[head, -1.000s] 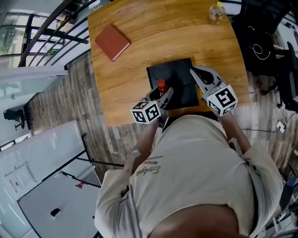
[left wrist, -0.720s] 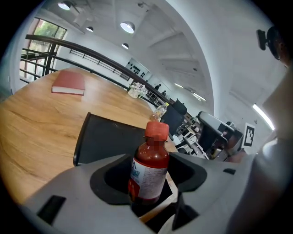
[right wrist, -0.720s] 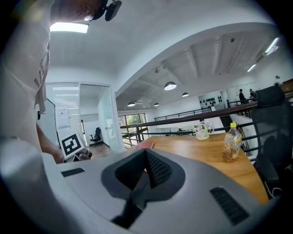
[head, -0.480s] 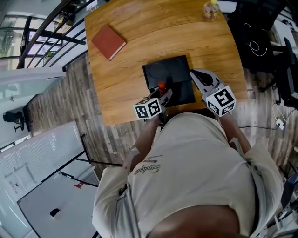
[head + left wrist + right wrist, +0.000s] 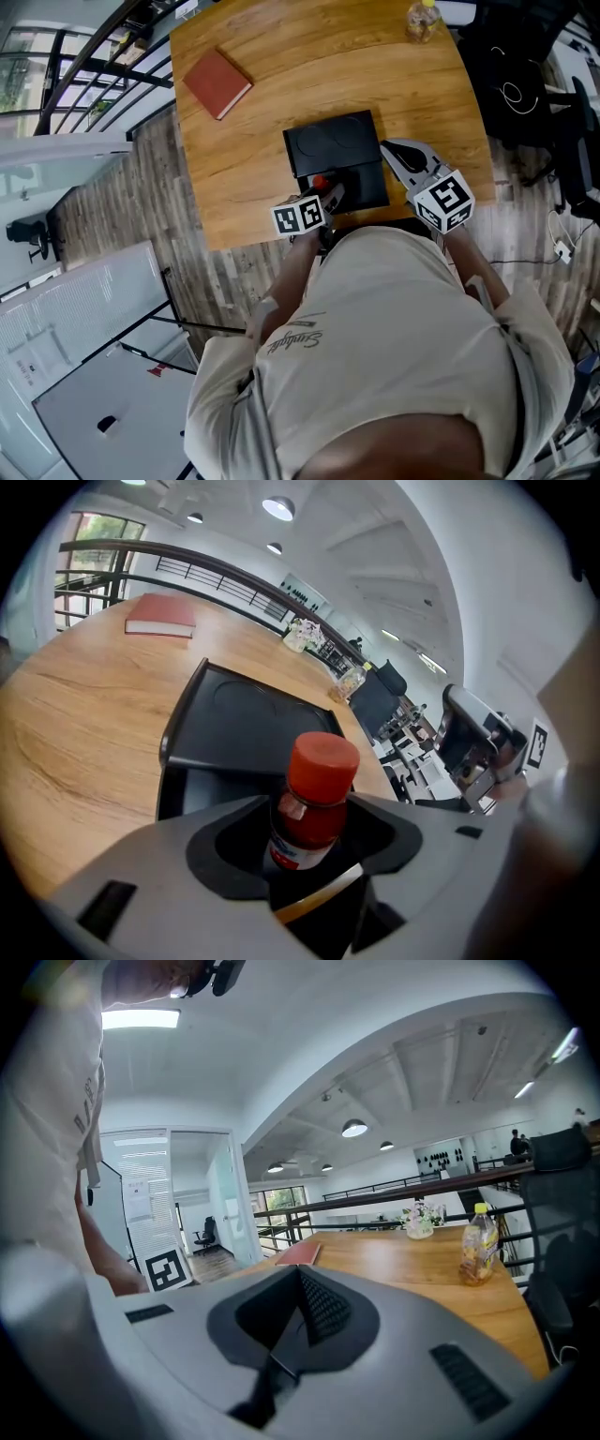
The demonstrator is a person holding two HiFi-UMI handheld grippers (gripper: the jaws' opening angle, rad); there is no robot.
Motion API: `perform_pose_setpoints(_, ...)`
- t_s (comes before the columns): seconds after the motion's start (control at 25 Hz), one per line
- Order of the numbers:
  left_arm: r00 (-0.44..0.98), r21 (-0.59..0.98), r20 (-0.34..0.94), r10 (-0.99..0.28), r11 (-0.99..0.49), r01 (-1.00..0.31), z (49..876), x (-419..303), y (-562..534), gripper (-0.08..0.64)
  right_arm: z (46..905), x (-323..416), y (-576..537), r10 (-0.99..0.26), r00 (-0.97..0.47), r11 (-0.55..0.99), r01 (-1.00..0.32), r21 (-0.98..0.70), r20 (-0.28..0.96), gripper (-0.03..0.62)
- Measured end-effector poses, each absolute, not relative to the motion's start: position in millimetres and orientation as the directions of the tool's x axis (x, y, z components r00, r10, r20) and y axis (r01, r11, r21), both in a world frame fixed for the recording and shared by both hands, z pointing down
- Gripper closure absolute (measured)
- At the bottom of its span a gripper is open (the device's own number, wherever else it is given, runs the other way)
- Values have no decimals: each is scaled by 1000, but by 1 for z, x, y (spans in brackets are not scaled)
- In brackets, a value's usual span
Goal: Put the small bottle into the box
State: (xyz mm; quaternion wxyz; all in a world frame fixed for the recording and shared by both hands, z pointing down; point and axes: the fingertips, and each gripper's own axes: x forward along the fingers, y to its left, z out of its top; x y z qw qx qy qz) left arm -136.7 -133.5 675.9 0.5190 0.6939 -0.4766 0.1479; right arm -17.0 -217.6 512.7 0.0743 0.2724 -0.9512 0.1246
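Left gripper view: left tool (image 5: 309,829) jaws closing, pinching small bottle (image 5: 317,780); open box (image 5: 202,785) just ahead of and below tool. Risk: released too high, bottle topples or clips box rim. Right tool (image 5: 298,1309) pressed together, empty.

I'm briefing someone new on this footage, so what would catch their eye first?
The red-capped bottle, between the closing jaws of the left gripper, right at the open black box by the near edge of the table. Next, the red book lying alone at the table's far left.
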Motion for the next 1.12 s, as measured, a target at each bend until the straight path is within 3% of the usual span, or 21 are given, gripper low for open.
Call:
perform_pose_setpoints(0.28, 483, 551, 738, -472, 9, -834, 685, -142, -130, 325, 511, -20, -226, -498, -846, 825, -530, -196, 192, 597)
perform_pose_setpoints(1.12, 493, 514, 853, -170, 116, -850, 743, -137, -116, 327, 535, 18, -242, -581, -793, 745, -609, -270, 185, 597)
